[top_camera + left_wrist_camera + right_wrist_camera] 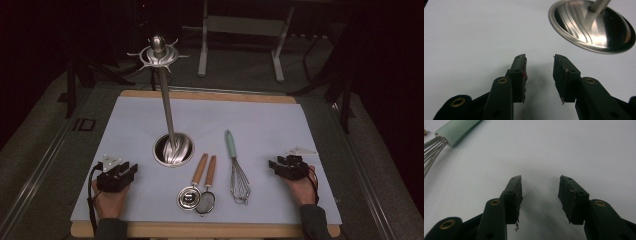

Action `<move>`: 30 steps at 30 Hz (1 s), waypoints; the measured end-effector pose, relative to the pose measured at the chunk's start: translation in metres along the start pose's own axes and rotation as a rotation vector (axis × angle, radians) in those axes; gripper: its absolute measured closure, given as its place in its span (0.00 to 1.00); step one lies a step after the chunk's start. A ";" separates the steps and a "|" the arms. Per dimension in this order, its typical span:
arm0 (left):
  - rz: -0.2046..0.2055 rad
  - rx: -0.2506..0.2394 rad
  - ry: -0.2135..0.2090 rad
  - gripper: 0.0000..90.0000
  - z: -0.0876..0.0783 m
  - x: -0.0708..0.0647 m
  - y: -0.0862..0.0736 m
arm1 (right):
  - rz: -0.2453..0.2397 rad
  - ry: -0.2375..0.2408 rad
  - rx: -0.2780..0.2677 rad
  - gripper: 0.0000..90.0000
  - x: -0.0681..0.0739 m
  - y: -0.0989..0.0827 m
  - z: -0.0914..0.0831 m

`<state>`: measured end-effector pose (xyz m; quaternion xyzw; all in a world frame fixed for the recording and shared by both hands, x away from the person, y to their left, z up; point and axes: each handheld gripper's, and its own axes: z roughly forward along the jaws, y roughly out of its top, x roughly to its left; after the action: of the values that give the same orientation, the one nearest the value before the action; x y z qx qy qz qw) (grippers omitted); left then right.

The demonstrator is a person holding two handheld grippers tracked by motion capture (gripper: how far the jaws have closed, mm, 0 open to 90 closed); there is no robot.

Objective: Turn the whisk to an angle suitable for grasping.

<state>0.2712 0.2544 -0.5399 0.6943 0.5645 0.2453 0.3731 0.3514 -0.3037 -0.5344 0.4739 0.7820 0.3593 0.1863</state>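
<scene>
A steel utensil stand rises from a round shiny base (173,148) (594,26), its pole (166,105) topped by a ring of hooks (158,54). On the white mat lie a whisk with a mint-green handle (232,150) (456,130), a small strainer (205,200) and a round steel measuring spoon (189,196), both with wooden handles. My left gripper (131,169) (539,75) rests at the mat's left, open, with nothing between its jaws. My right gripper (274,165) (540,197) rests at the right, open and empty, with the whisk to its left.
The white mat (270,120) covers a wooden tabletop (210,230). Grey carpeted floor and a metal frame's legs (202,55) lie beyond the table's far edge. Bare mat separates the stand from the utensils and both grippers.
</scene>
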 end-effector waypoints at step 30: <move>0.098 -0.045 -0.006 0.75 -0.003 -0.009 -0.004 | -0.116 0.068 0.157 0.68 0.026 0.043 0.001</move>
<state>0.2639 0.2465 -0.5402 0.7133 0.5228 0.2738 0.3780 0.3656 -0.2682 -0.5025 0.4286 0.8397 0.3016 0.1424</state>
